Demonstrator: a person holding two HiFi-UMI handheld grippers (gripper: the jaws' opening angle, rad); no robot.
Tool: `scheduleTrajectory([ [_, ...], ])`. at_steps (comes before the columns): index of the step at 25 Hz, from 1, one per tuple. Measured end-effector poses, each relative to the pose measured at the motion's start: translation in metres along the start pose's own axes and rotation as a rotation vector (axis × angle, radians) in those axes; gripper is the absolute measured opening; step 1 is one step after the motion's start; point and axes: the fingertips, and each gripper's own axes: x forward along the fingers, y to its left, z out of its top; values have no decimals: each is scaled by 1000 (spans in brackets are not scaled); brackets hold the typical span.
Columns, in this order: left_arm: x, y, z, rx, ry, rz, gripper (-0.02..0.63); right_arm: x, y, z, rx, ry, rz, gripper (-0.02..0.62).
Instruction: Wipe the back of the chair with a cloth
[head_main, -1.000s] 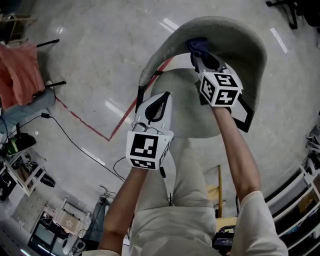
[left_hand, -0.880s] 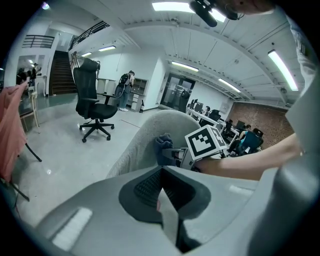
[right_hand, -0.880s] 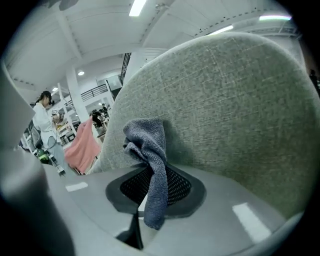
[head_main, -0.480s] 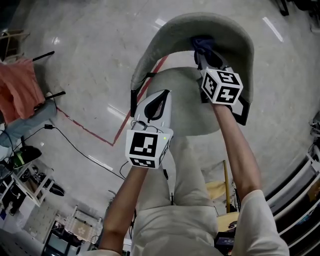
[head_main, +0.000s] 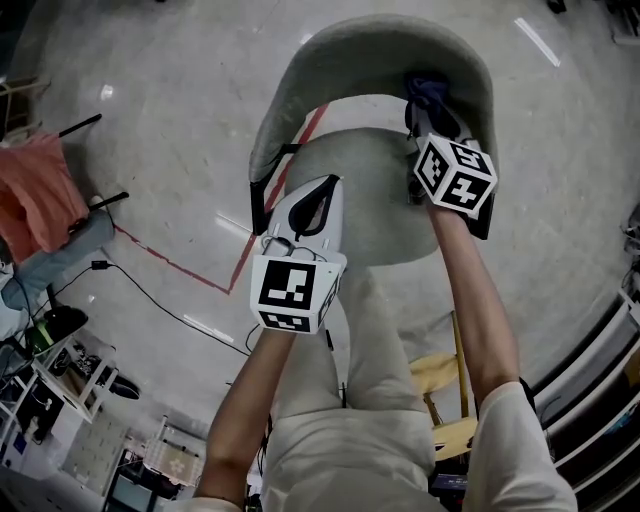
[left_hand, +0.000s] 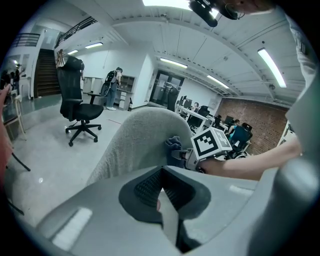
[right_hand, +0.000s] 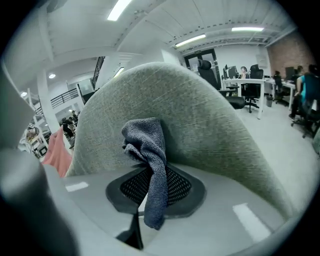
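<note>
grey-blue cloth (right_hand: 150, 150) sits bunched between the jaws of my right hand-held gripper (head_main: 430, 118), which are closed on it. the wad is pressed against the inner face of the chair back (head_main: 370, 50), just under its top edge and on its right half. one tail hangs loose below the chair back's rim, across the jaws.

my left hand-held gripper (left_hand: 161, 192) has its jaws together with nothing in them. it hovers in front of the chair back's left half, above the seat (head_main: 370, 200), touching nothing.

the risks, as i judge them:
- the pinch takes only part of the wad, so drag on the rough fabric could pull the cloth free
- if the bunch rolls aside, the hard jaw tips would scrape the upholstery
- with nothing bracing the chair, a firm push could shift or turn it
- a wad this tight wipes only a narrow stripe, so patches may get missed

beyond the chair back's left side, a red tape line (head_main: 180, 255) crosses the floor (head_main: 180, 120) and a cable (head_main: 150, 290) trails further out. a wooden stool (head_main: 445, 385) stands on my side of the chair back, under my right arm. an office chair (left_hand: 80, 105) stands well behind the chair back. nothing blocks the sweep along the chair back.
</note>
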Motion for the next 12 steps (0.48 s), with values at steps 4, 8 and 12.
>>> scheduleTrajectory([
  [4, 2, -6, -1, 12, 4, -19, 0, -12, -21, -5, 41, -7, -40, 81],
  [8, 2, -10, -4, 23, 8, -31, 0, -21, -35, -9, 55, -15, -70, 81],
  [12, 4, -11, -6, 31, 12, -34, 0, -27, -46, -10, 66, -22, -95, 81],
])
